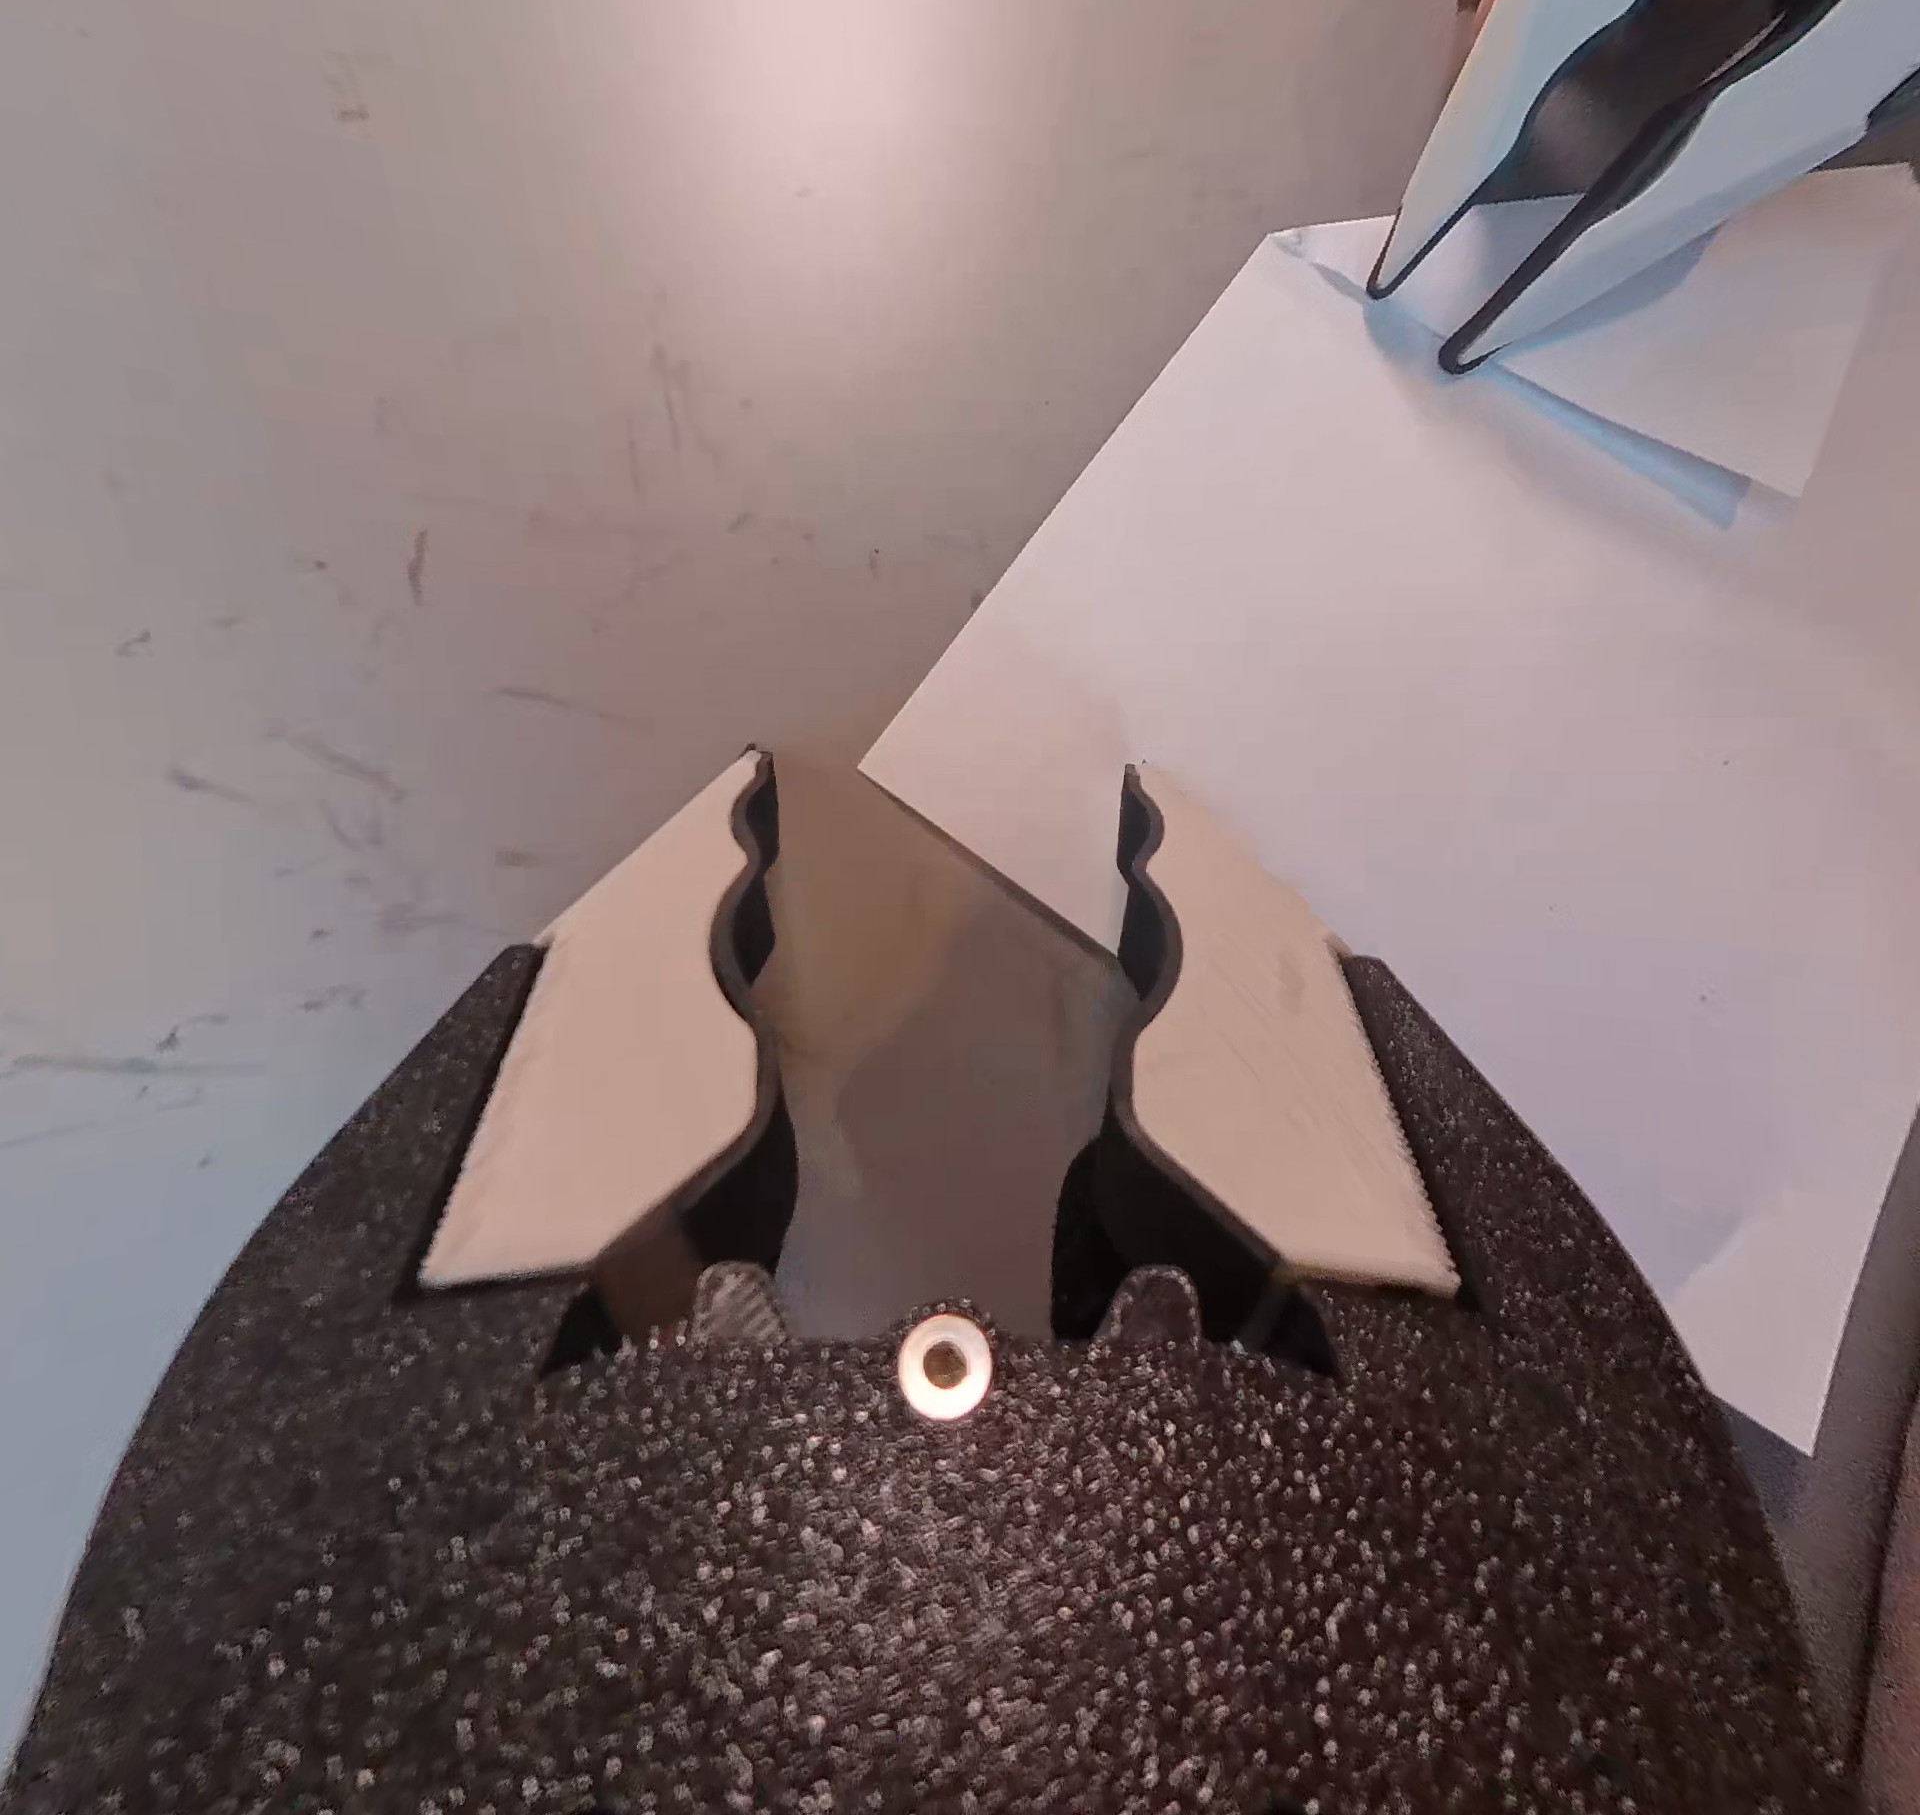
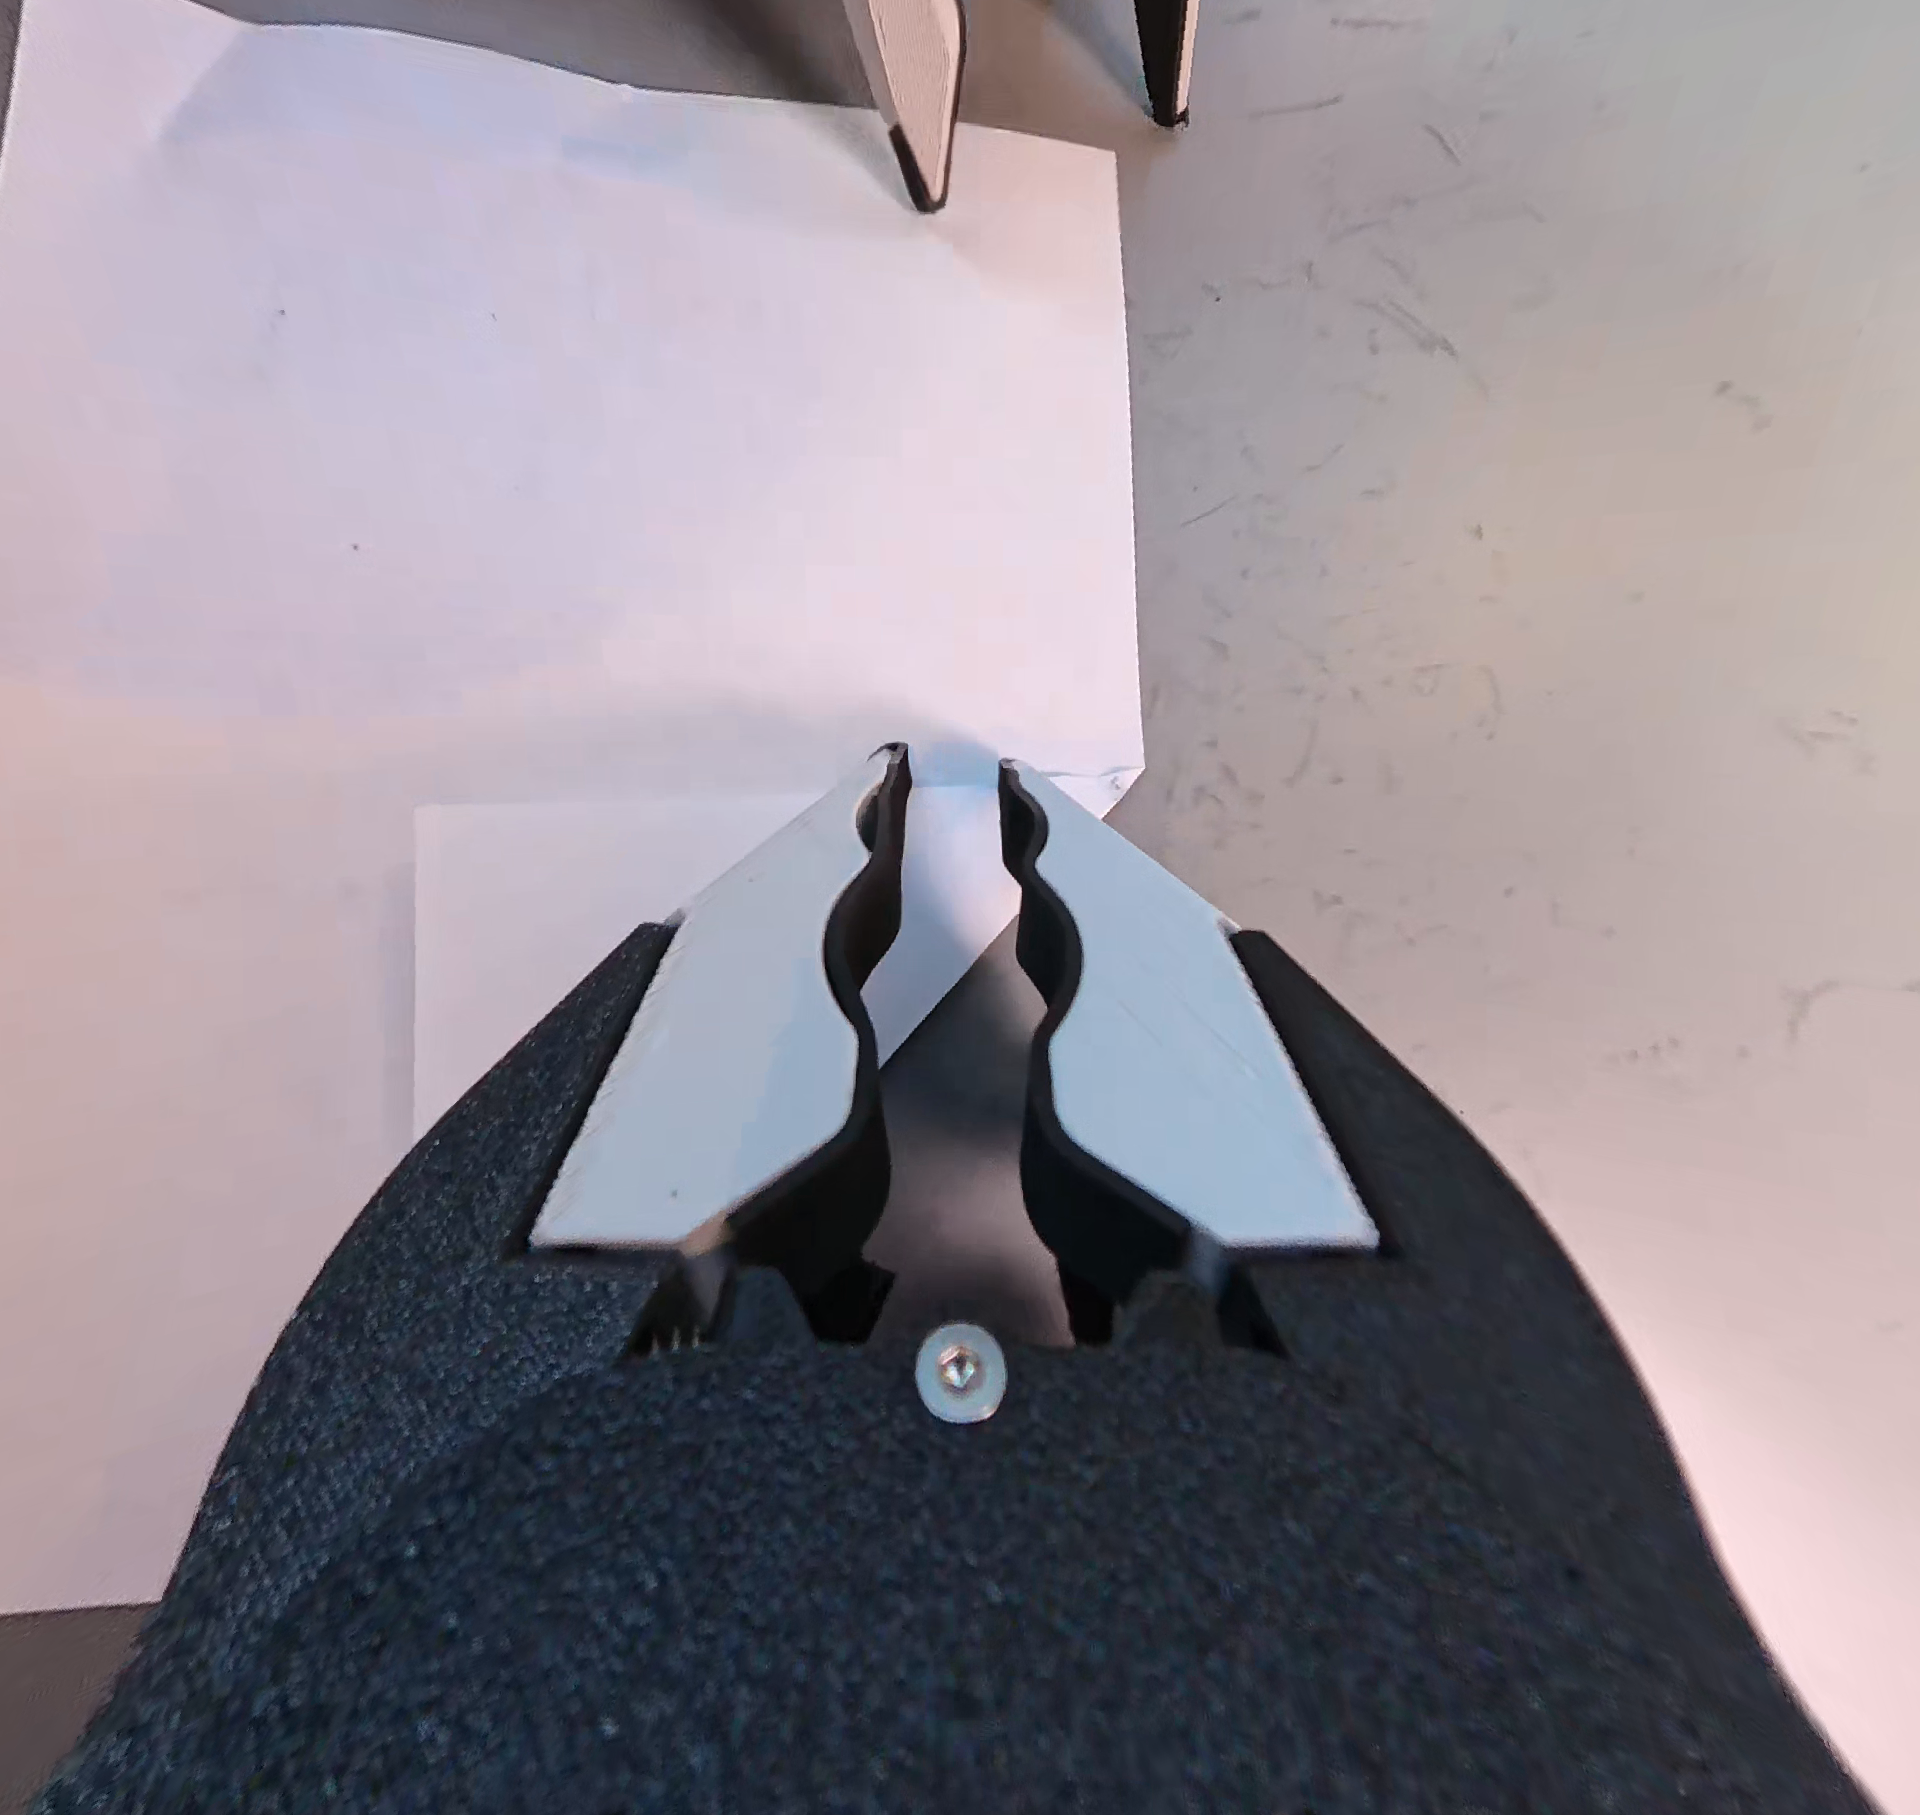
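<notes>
A white sheet of paper (image 1: 1455, 726) lies flat on a scuffed whitish table (image 1: 416, 415). My left gripper (image 1: 948, 768) is open and empty, low over the table. One corner of the sheet lies between its fingers. My right gripper (image 2: 951, 759) is narrowly open, with its tips down on a folded-over flap (image 2: 623, 892) at the sheet's (image 2: 520, 415) opposite corner. Nothing is clamped between its fingers. The right gripper also shows in the left wrist view (image 1: 1415, 329), standing on the flap (image 1: 1714, 363). The left gripper shows at the top of the right wrist view (image 2: 1047, 160).
The table (image 2: 1507, 518) is marked with grey scratches around the sheet. A darker grey strip (image 1: 1870, 1516) runs beyond the sheet's near edge. It also shows in the right wrist view (image 2: 62, 1661). The tips of one gripper are about 15 cm away from the tips of the other.
</notes>
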